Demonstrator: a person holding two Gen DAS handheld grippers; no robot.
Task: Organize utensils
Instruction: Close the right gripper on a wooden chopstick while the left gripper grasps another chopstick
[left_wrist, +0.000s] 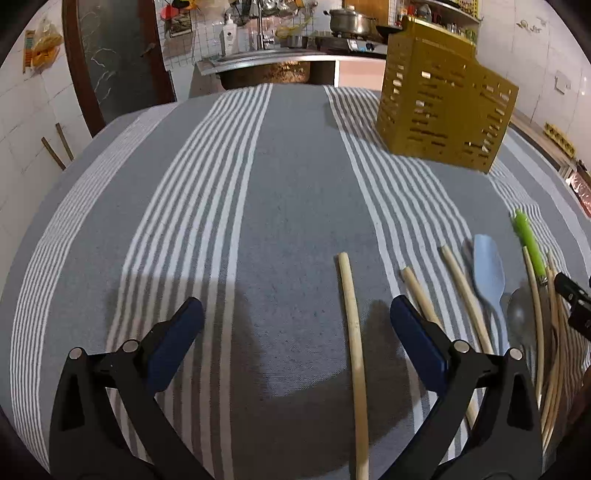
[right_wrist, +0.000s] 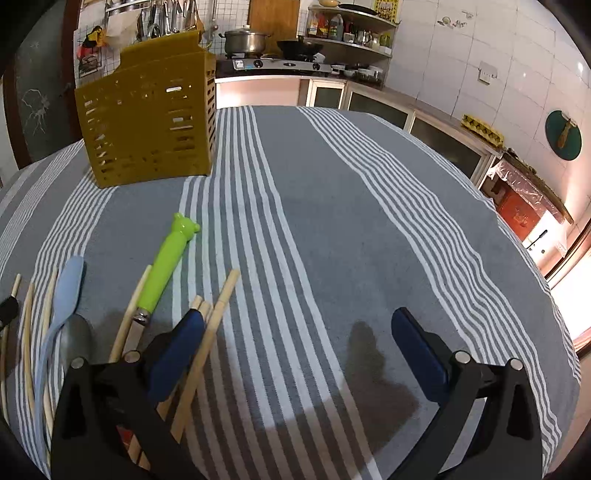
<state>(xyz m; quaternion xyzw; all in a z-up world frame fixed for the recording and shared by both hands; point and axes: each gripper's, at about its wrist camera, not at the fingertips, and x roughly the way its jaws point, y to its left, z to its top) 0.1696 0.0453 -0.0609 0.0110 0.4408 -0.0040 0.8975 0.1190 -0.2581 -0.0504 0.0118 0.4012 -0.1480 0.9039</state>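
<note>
Both grippers, left gripper (left_wrist: 295, 314) and right gripper (right_wrist: 297, 325), gape wide, empty; slotted mustard-yellow plastic utensil holder (left_wrist: 443, 107) upper right, left view.

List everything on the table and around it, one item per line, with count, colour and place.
Utensil holder: one, mustard yellow, slotted, upright at the far side of the table.
Tablecloth: one, grey with white stripes, covers the table.
Chopsticks: several, pale wood, loose on the near cloth; exact count unclear.
Blue spoon: one, light blue, among the chopsticks.
Metal spoon: one, silver, beside the blue spoon.
Green-handled utensil: one, bright green handle, metal end hidden.
Pot: one, steel, on the stove behind.
Left gripper: black, blue pads, open, empty.
Right gripper: black, blue pads, open, empty.
</note>
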